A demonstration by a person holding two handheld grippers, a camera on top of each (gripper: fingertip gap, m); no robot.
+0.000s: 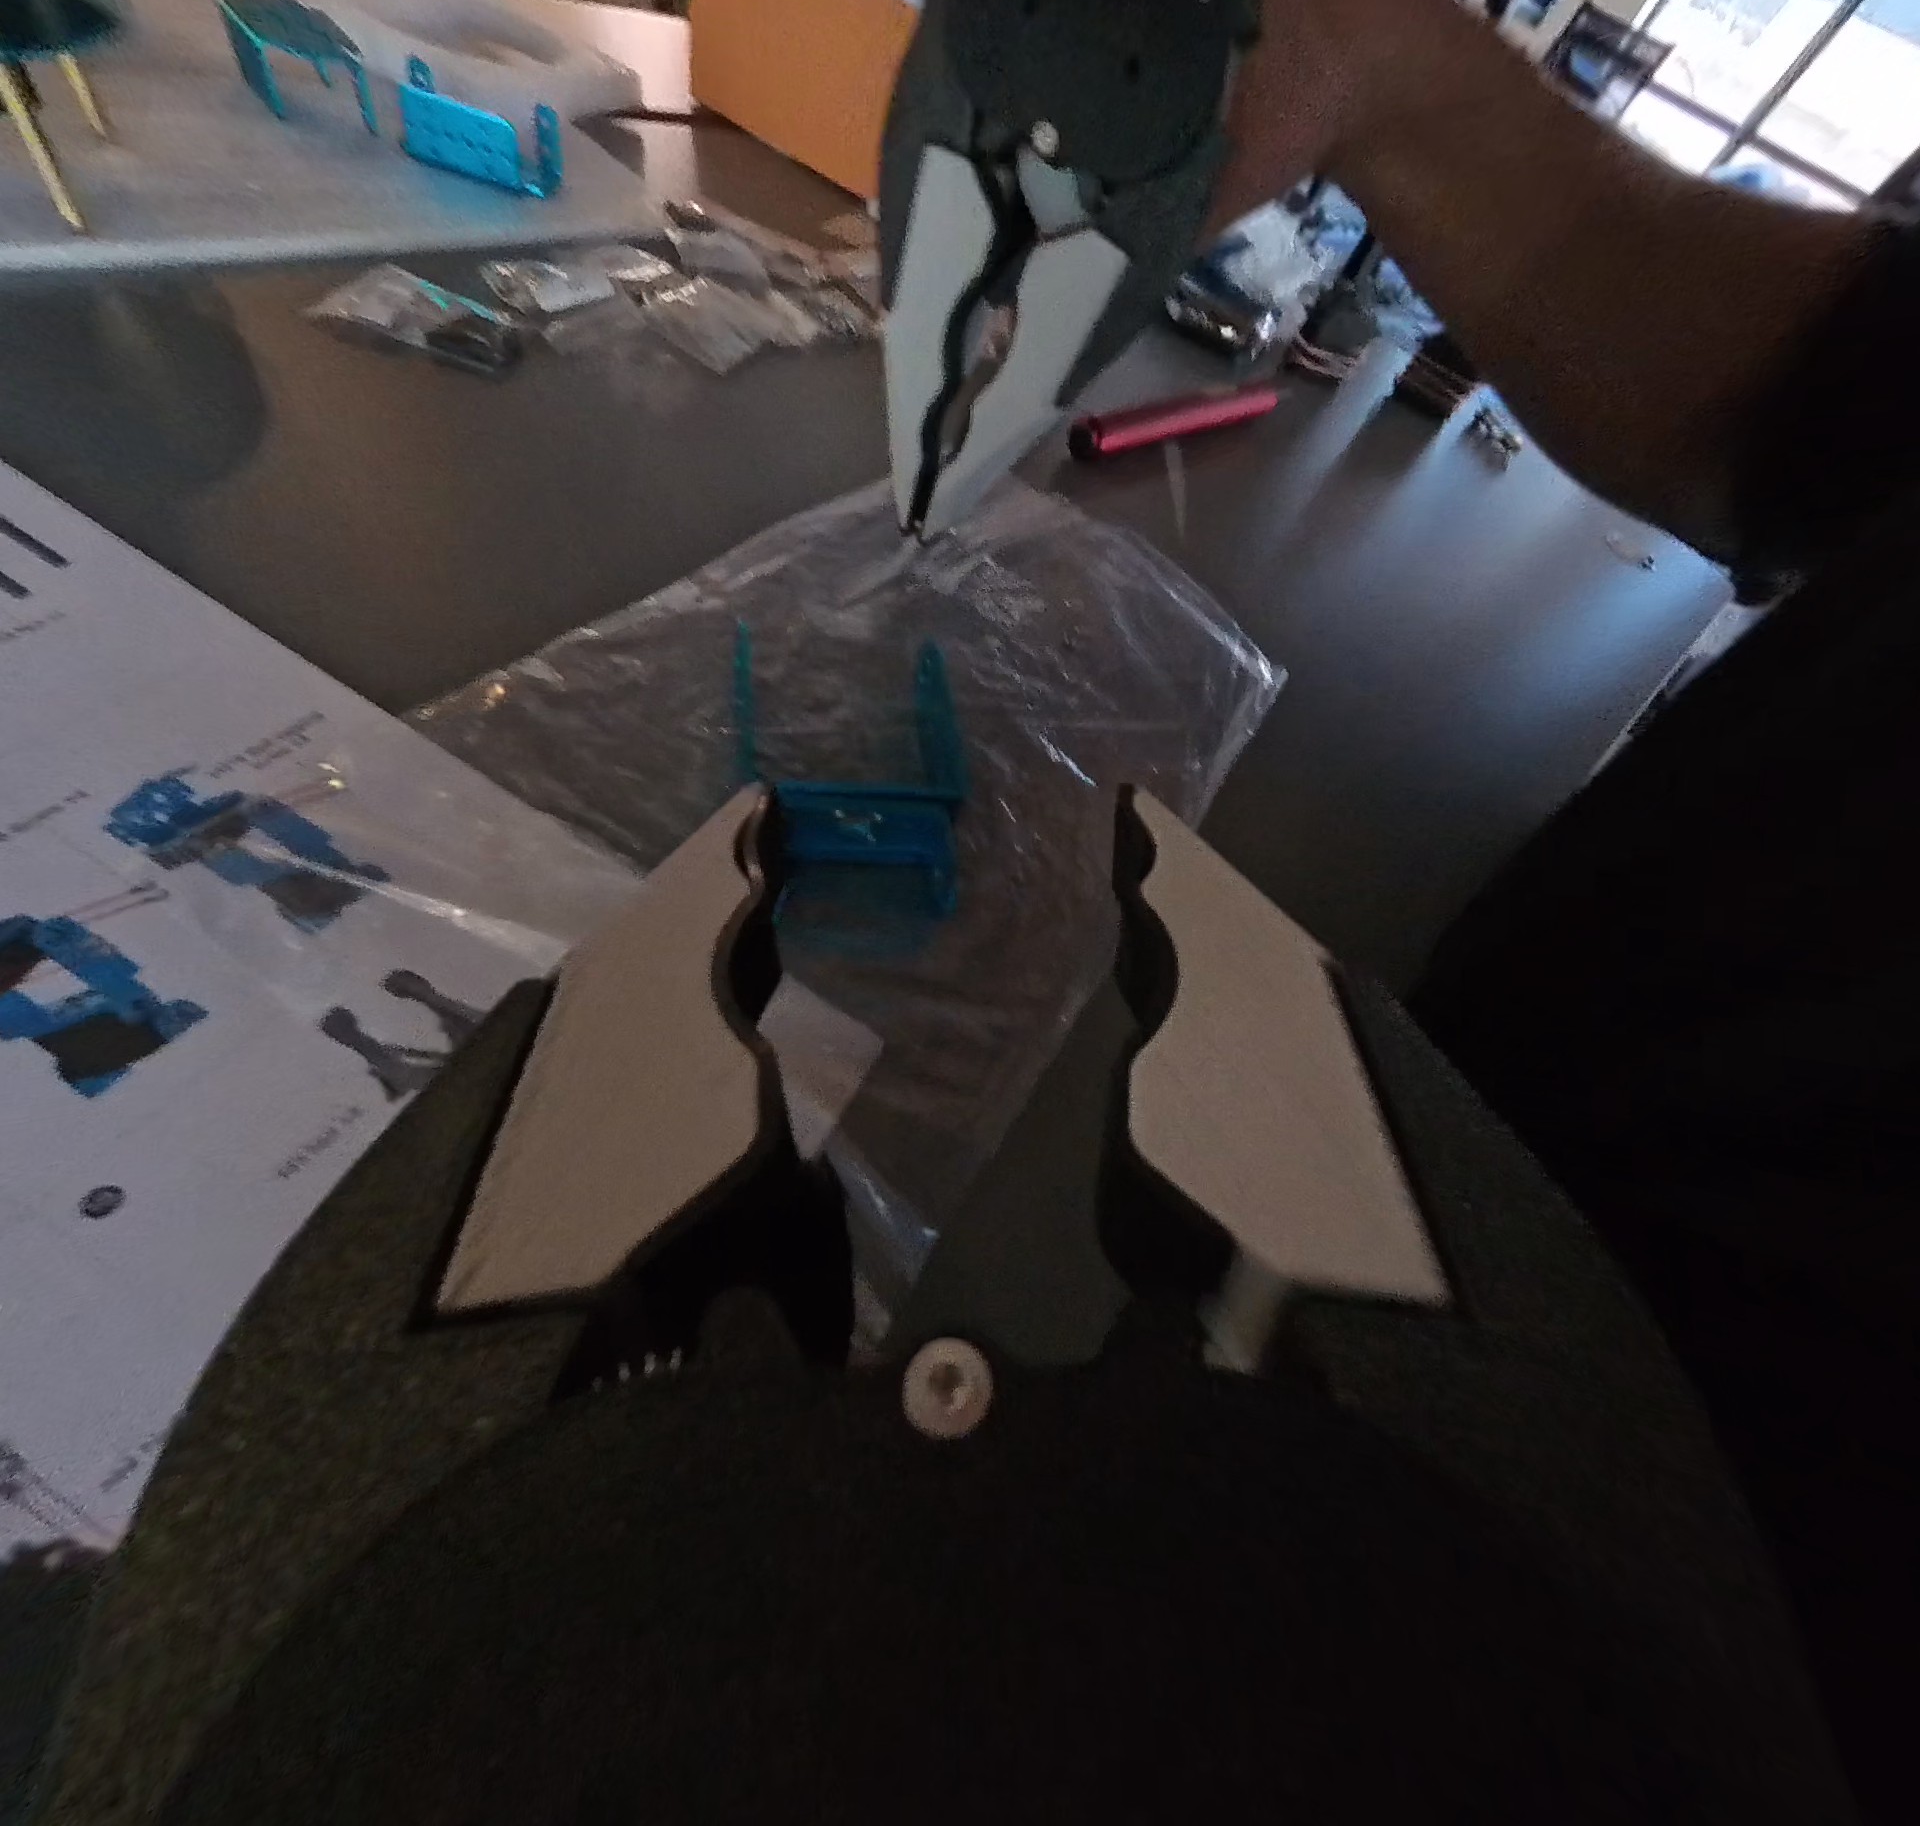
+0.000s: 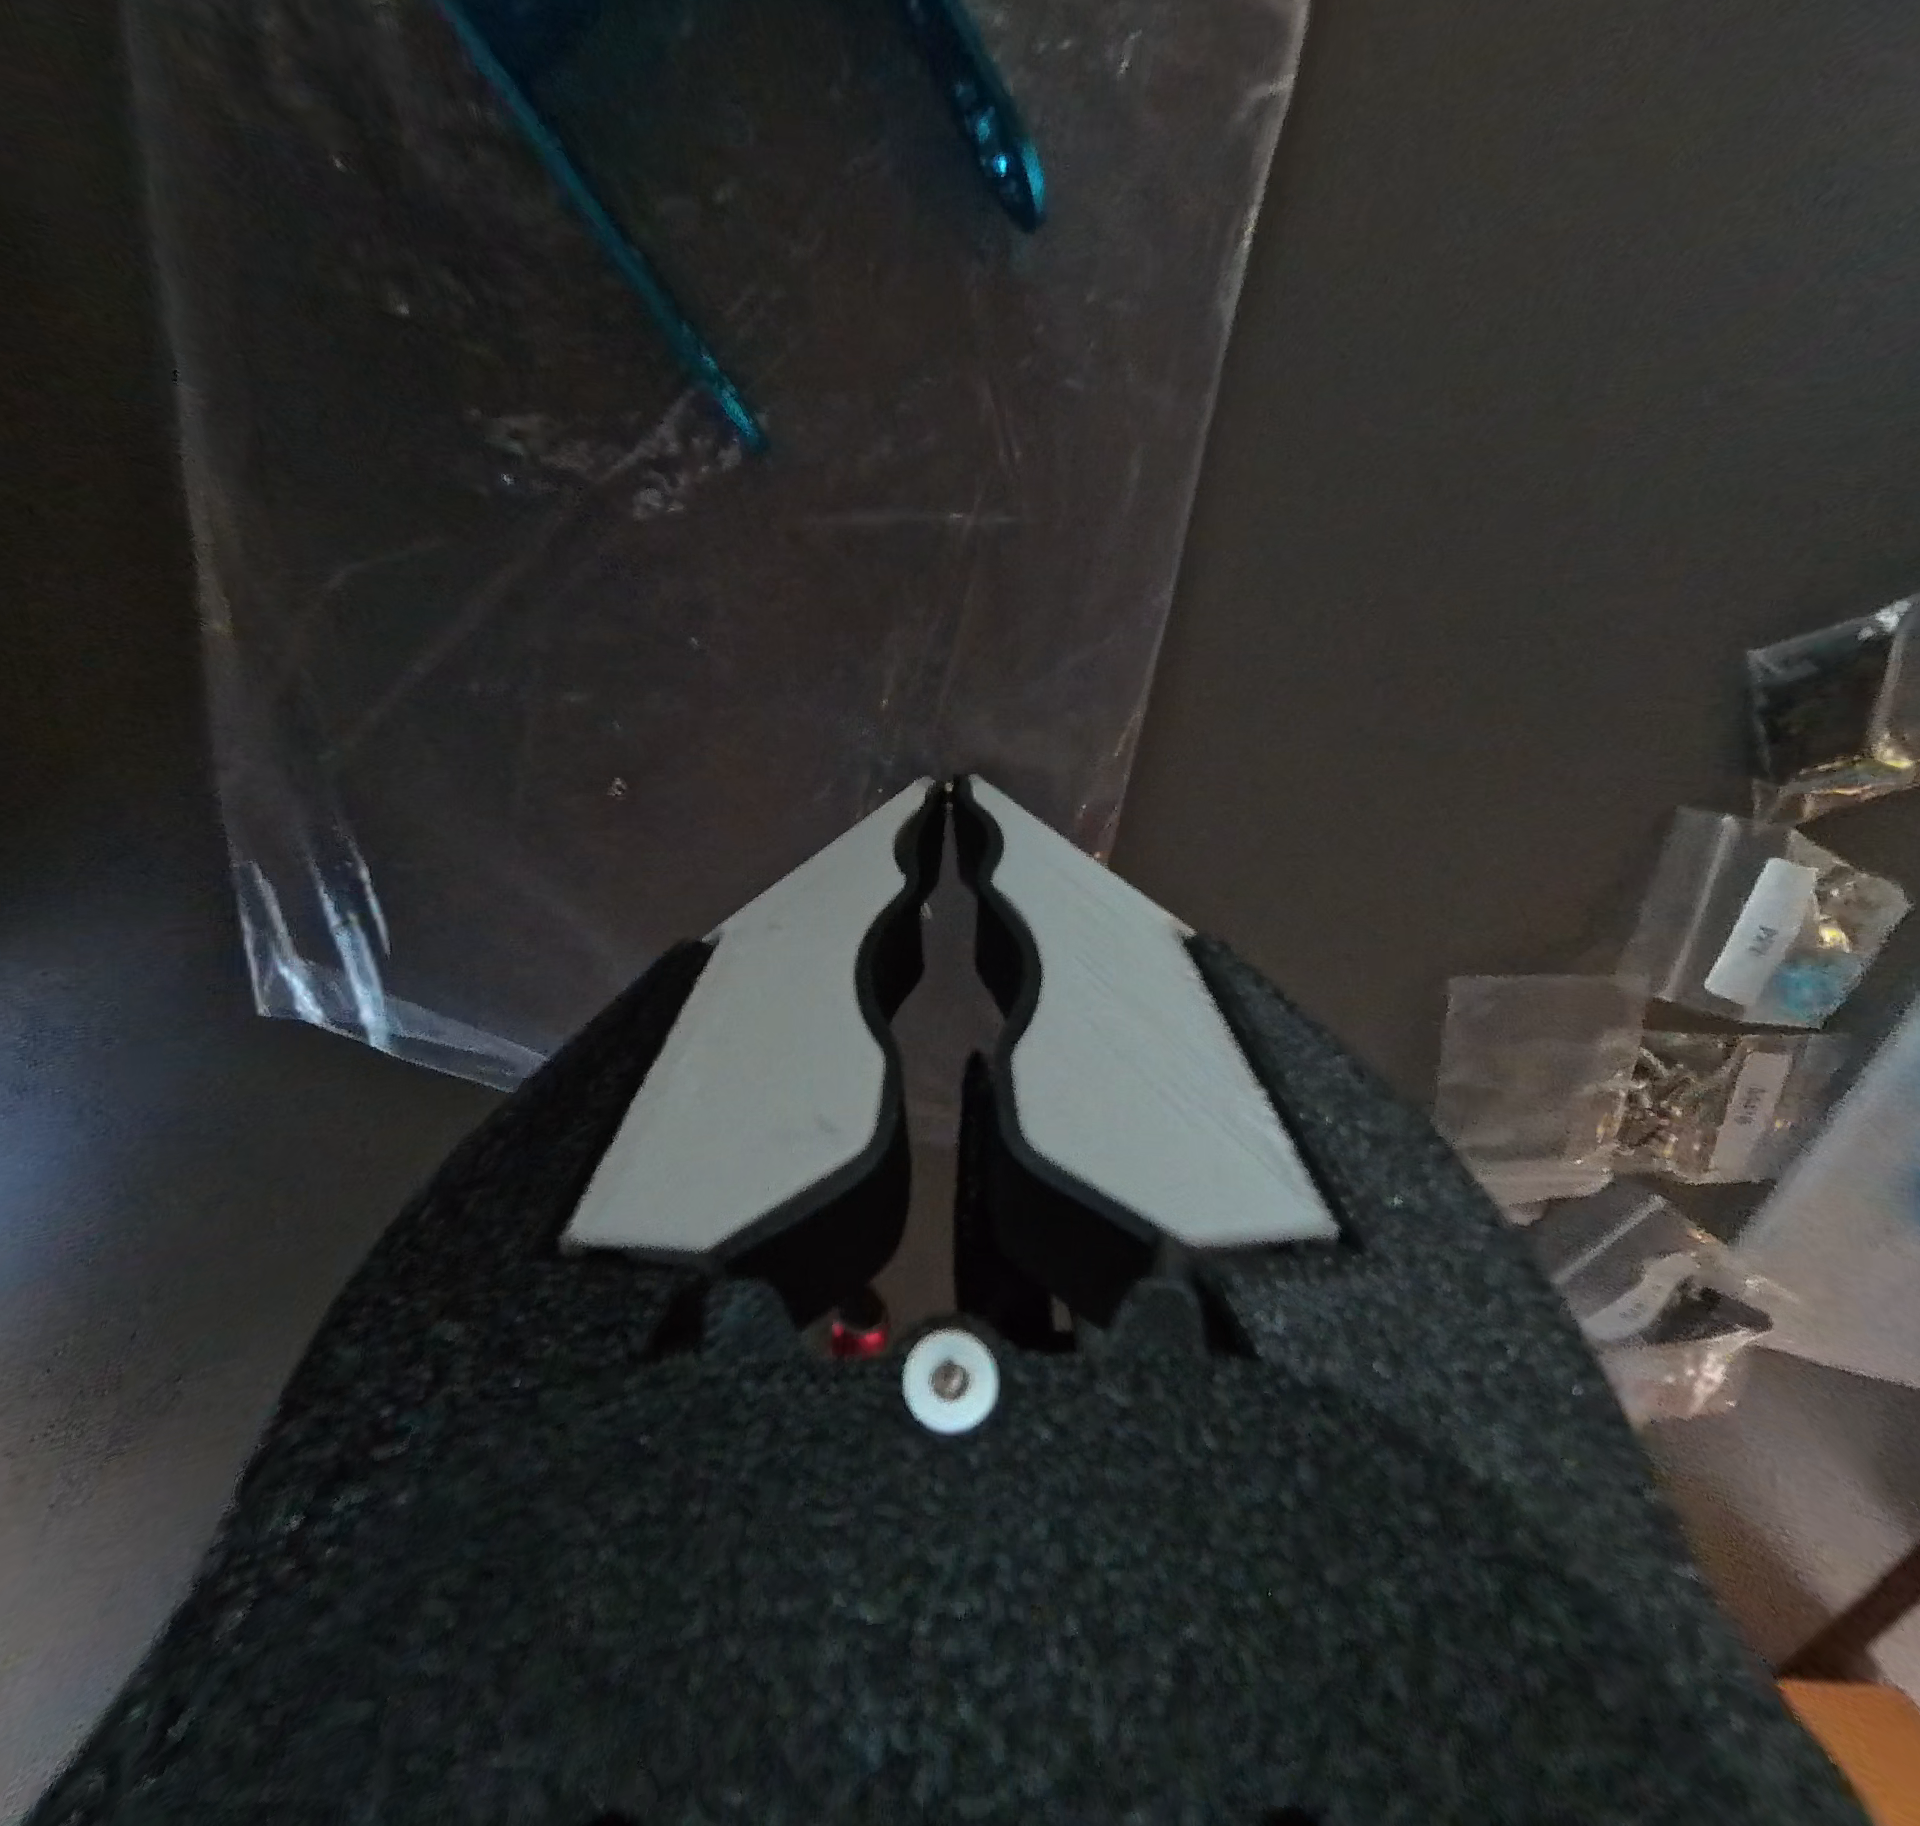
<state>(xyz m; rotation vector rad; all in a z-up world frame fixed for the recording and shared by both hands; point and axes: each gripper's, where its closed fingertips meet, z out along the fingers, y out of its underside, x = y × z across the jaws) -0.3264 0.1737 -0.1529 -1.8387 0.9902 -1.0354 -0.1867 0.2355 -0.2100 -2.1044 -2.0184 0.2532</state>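
Left tool (image 1: pixel 940 820) spread; right tool (image 2: pixel 954 784) pinched closed.

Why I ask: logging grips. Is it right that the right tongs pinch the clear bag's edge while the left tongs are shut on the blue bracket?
Not quite: the left tongs are open around the blue bracket, as the left wrist view shows. The right tongs do pinch the clear bag.

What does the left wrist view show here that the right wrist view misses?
Only the left wrist view: the left tongs open around the blue bracket's base, a printed instruction sheet, a red cylinder, more blue brackets. Only the right wrist view: the bag's far corner up close. Both: the right tongs shut on the clear plastic bag, and the small parts bags.
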